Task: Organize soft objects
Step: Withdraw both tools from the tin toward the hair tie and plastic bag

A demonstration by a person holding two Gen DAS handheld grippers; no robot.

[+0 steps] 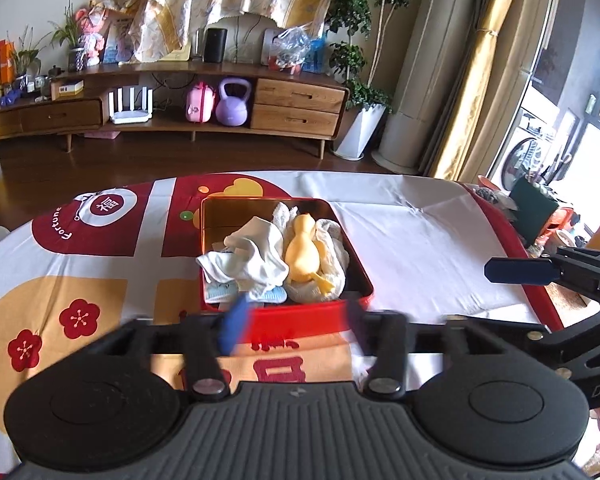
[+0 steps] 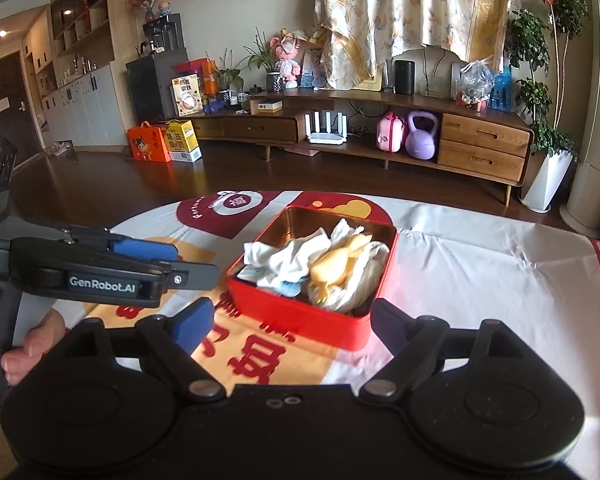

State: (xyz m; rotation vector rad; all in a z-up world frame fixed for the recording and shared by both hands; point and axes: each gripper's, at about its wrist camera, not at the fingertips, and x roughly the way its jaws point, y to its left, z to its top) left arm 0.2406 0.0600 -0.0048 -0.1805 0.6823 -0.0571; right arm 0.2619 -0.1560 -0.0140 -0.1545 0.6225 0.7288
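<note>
Red tin [image 1: 320, 312] on the bench [image 1: 420, 240] holds the socks [image 1: 256, 256] and yellow duck [image 1: 304, 252], gathered for tidiness. Left tool [image 1: 292, 328] and right tool [image 2: 288, 316] both spread, empty, clear of the tin.

A tin [image 1: 352, 256] stands on the table [image 1: 420, 240], near the middle of its far edge. In the tin a toy duck [image 1: 306, 250] lies on a crumpled cloth [image 1: 334, 256] at the right, with socks [image 1: 252, 256] heaped at the left.
</note>
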